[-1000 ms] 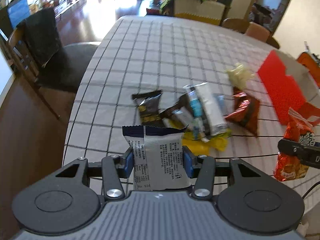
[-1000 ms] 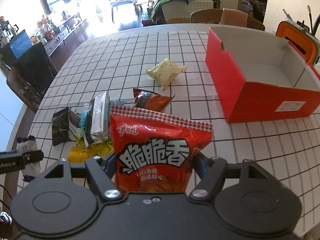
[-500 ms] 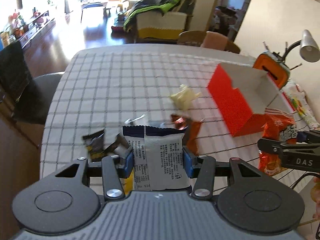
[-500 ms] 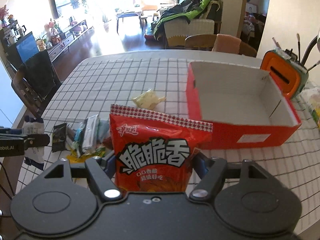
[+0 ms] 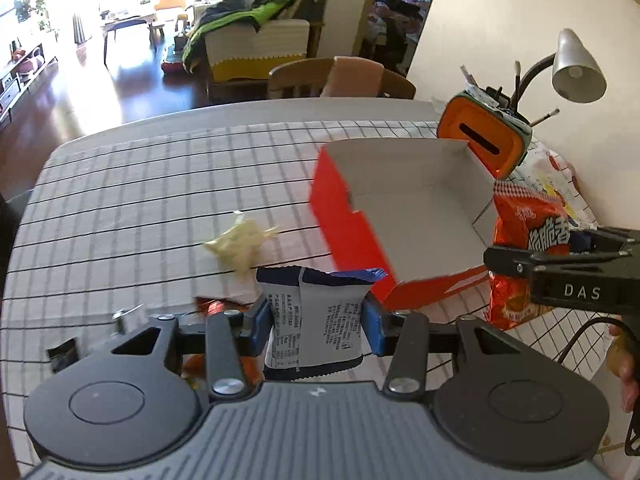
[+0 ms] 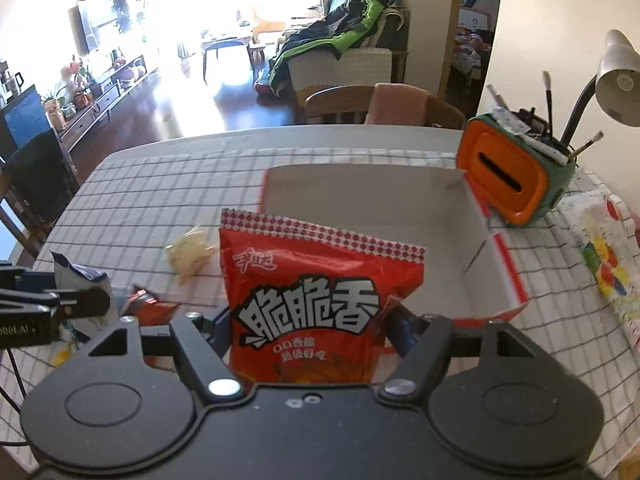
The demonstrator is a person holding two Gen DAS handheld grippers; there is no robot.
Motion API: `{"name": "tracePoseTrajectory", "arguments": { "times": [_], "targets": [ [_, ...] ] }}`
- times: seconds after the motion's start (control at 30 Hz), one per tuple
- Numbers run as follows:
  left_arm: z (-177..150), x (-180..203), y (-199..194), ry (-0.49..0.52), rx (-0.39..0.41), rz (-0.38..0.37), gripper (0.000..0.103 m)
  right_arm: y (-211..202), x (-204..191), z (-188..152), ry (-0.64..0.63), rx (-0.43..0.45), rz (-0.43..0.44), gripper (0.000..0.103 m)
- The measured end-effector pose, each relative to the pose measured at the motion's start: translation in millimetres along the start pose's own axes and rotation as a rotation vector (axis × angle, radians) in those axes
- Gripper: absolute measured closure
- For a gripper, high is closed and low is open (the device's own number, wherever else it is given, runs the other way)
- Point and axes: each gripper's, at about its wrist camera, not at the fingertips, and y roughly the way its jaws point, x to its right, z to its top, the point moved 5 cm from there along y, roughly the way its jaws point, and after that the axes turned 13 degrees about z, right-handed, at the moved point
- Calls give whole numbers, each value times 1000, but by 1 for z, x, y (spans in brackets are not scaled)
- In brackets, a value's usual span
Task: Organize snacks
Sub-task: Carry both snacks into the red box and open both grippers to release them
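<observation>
My left gripper [image 5: 316, 318] is shut on a white and navy snack packet [image 5: 320, 320], held above the table just left of the red cardboard box [image 5: 344, 224]. In the right wrist view my right gripper [image 6: 310, 330] is shut on a big red crisp bag [image 6: 316, 300], held in front of the open, empty box [image 6: 368, 216]. The red crisp bag [image 5: 532, 240] also shows at the right of the left wrist view, near the box's corner. A pale yellow snack [image 5: 240, 244] lies on the checked cloth left of the box.
An orange and green pen holder [image 6: 516, 172] and a desk lamp [image 6: 618, 80] stand behind the box. A colourful bag [image 6: 608, 256] lies at the right. A dark red packet [image 6: 150, 304] and other snacks lie at the left. Chairs [image 6: 380, 104] stand at the far edge.
Both grippers have risen and moved right from the snack pile to the red box, each still carrying its packet. The box now fills much more of both views.
</observation>
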Motion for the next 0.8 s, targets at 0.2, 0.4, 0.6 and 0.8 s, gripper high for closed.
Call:
{"name": "tracePoseTrajectory", "arguments": {
  "times": [0.2, 0.4, 0.6, 0.8],
  "targets": [
    [30, 39, 24, -19, -40, -1, 58, 12, 48, 16, -7, -13, -4, 30],
    [62, 81, 45, -4, -64, 4, 58, 28, 95, 28, 2, -30, -12, 30],
    [81, 122, 77, 47, -88, 44, 58, 54, 117, 32, -58, -80, 17, 30],
    [84, 150, 115, 102, -143, 65, 58, 87, 122, 23, -105, -184, 42, 30]
  ]
}}
